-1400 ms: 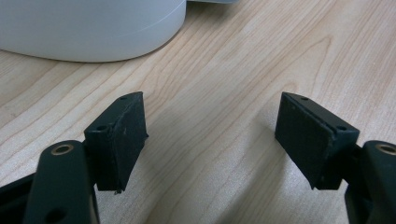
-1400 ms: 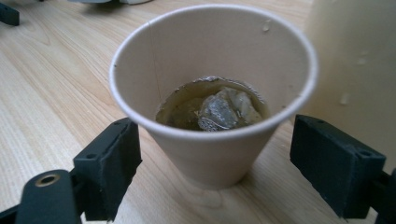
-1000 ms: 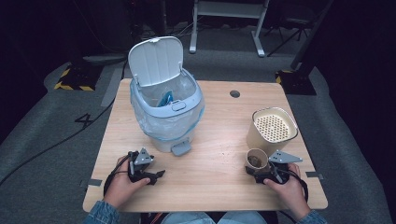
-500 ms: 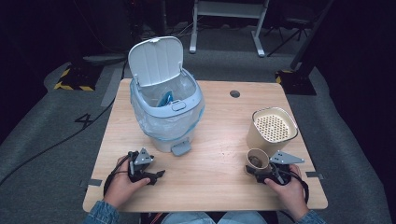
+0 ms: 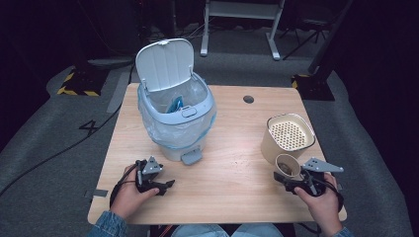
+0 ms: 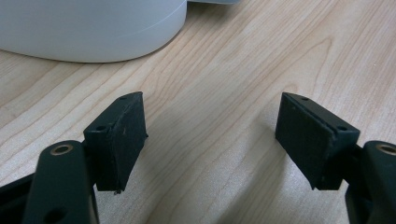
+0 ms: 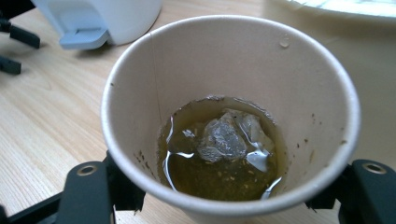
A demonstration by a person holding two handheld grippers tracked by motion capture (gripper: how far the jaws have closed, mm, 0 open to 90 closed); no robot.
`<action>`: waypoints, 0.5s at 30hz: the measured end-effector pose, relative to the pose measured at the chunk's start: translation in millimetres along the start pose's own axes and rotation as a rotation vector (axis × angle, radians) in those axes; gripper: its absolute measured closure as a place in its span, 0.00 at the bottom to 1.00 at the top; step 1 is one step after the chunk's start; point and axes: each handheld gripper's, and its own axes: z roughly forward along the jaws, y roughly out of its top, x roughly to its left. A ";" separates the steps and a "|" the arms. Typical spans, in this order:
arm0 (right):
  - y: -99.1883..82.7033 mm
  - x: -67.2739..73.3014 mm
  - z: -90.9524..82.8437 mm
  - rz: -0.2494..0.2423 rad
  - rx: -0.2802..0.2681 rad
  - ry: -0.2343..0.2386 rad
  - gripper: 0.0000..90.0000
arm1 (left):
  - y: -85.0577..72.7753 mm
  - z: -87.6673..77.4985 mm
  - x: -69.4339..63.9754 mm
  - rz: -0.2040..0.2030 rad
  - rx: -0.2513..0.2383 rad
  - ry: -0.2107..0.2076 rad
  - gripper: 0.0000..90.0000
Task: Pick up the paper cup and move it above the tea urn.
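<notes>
1. The paper cup [image 7: 231, 116] sits between the right gripper [image 5: 296, 181]'s jaws, which have just been closing and now clasp its sides, at the table [image 5: 232, 148]'s 4 o'clock.
2. The cup holds brown liquid and a teabag [image 7: 229, 137].
3. At the cup's 12 o'clock stands the beige strainer container [image 5: 287, 136].
4. The open bin [image 5: 175, 116], bag-lined, holds something blue.
5. The left gripper [image 6: 210, 140]'s jaws gape wide over bare wood.
</notes>
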 end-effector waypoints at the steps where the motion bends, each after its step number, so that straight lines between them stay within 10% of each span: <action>1: 1.6 -1.7 -3.4 0.003 -0.002 -0.005 0.36 | 0.0 0.0 0.0 0.000 0.000 0.000 0.28; 15: 28.4 -23.6 -45.4 -0.006 0.002 -0.070 0.36 | 0.4 0.4 0.1 -0.002 -0.001 0.002 0.28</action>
